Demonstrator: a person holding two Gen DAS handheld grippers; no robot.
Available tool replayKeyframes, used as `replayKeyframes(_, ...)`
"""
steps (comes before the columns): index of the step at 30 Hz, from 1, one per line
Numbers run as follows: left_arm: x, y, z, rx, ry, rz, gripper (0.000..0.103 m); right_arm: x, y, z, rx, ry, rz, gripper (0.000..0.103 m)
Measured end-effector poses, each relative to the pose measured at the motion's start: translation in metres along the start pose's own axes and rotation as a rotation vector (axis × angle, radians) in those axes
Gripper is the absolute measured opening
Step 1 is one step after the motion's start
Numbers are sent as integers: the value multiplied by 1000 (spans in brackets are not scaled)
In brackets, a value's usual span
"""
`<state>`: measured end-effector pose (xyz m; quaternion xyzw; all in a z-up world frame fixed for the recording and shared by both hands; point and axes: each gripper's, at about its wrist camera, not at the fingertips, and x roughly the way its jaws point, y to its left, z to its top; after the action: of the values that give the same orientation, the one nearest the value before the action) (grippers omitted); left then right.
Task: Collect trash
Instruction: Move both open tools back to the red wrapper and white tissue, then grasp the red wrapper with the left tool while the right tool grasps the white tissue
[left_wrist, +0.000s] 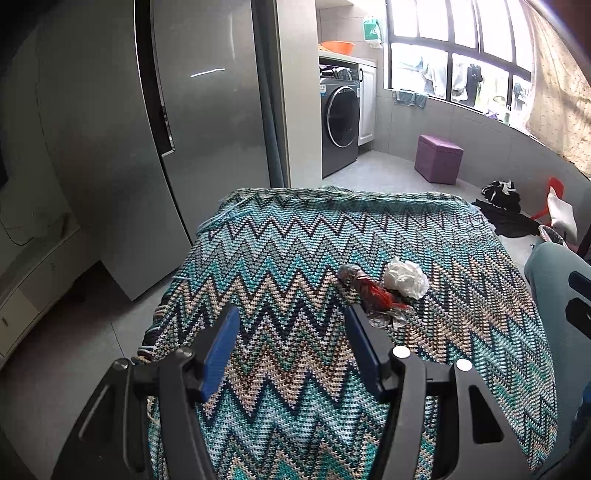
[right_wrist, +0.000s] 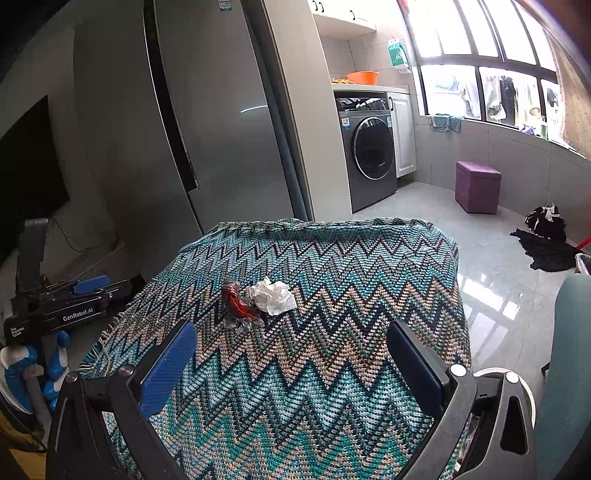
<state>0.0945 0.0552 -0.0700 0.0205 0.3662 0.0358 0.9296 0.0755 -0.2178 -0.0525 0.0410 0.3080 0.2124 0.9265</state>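
Trash wad (left_wrist: 405, 282) and red wrapper (left_wrist: 373, 295) are sitting mid-blanket (left_wrist: 280, 258); left gripper (left_wrist: 291, 325) nearer; right gripper (right_wrist: 291, 343) also gaping empty.

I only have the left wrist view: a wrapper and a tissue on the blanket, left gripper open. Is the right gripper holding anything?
Observer: No. The right gripper is open and empty over the blanket. The wrapper and tissue lie ahead of it, towards its left.
Operator: Anything left of the table that I'm missing?
Observer: A black device marked GenRobot.AI sits there, below a dark screen.
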Motion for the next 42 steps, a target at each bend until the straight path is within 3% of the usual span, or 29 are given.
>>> replayKeyframes(3, 16, -6, 5, 13, 21, -34, 57, 18, 3, 6, -17, 26, 18, 103)
replayKeyframes(7, 47, -15, 12, 10, 71, -86, 57, 46, 1, 11, -15, 67, 42, 91)
replayKeyframes(12, 91, -30, 21, -7, 147, -174, 57, 80, -5, 14, -13, 113, 55, 84)
replayKeyframes(20, 142, -37, 29, -81, 219, -247, 55, 120, -13, 12, -15, 180, 48, 82)
replayKeyframes(28, 167, -32, 27, -107, 255, -274, 49, 166, -12, 15, -31, 235, 56, 80)
replayKeyframes(39, 164, -13, 9, -136, 239, -338, 24, 217, -7, 11, -9, 299, 109, 71)
replayKeyframes(42, 158, -8, 6, -144, 225, -345, 22, 228, -2, 11, -13, 313, 122, 70)
